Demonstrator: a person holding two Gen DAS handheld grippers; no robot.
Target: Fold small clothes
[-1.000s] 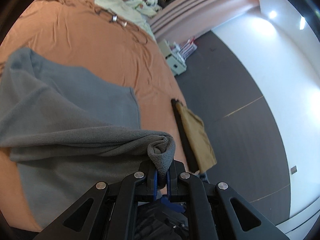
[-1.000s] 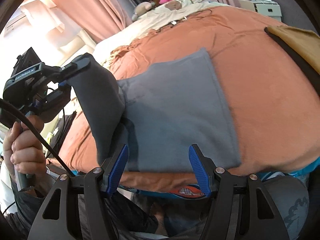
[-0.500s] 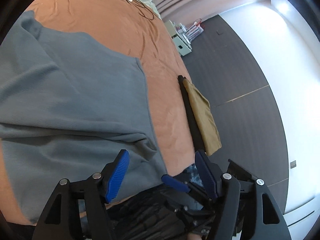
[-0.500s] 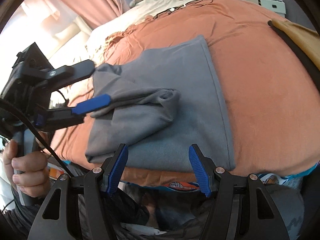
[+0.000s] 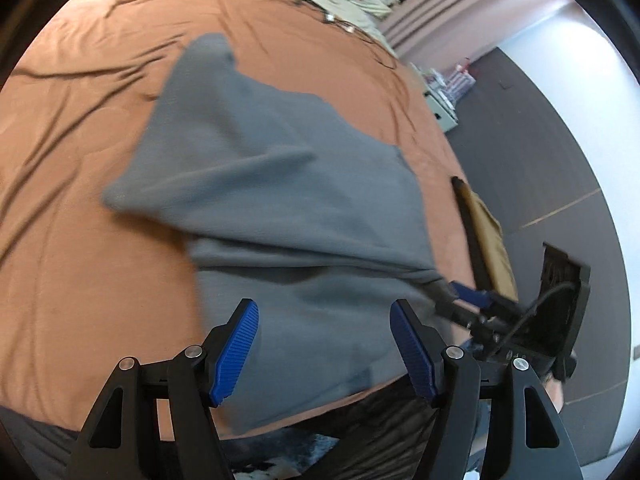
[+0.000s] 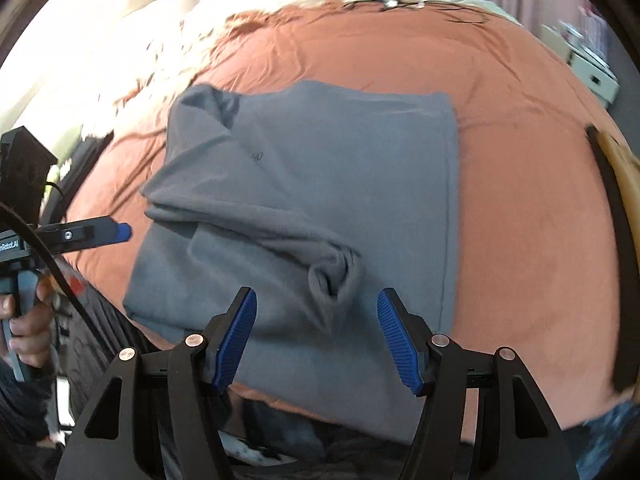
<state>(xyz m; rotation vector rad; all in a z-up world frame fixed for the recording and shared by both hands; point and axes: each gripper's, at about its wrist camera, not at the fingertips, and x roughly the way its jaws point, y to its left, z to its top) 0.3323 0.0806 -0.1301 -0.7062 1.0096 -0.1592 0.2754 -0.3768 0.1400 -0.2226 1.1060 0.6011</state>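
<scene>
Across most of both views: a rust-orange bed cover [image 6: 520, 120], thin woven sheet, creased, soft under load. Unchanged.

Centre frame: the grey fleece garment [image 6: 340, 160], small top, napped matte surface, thick enough to hold rounded folds. It lies flat on the cover near the bed's near edge. A second ago I had one sleeve lifted off it in the left gripper. That sleeve is now laid diagonally across the body and ends in a bunched, curled cuff [image 6: 336, 276] in the lower centre of the right wrist view. So the first sleeve fold is down, but I'd call it rough: the cuff is rolled, not flat, and there's a ridge along the fold line.

Right edge of the frame: tan flat cloth with a black band [image 5: 486, 232] on the bed's edge, well apart from the grey top. Not moved.

Left gripper [image 5: 326, 344]: let go half a second back, jaws now wide apart and empty, backed off over the garment's near left part. The person's hand [image 6: 24, 320] on its handle shows in the lower left of the right wrist view.

Right gripper [image 6: 312, 332]: jaws spread, holding nothing, has closed in with the cuff just beyond its blue ribbed pads [image 6: 236, 336].

My read: next is flattening the cuff or taking the other side. Fleece will slide little on this sheet.
</scene>
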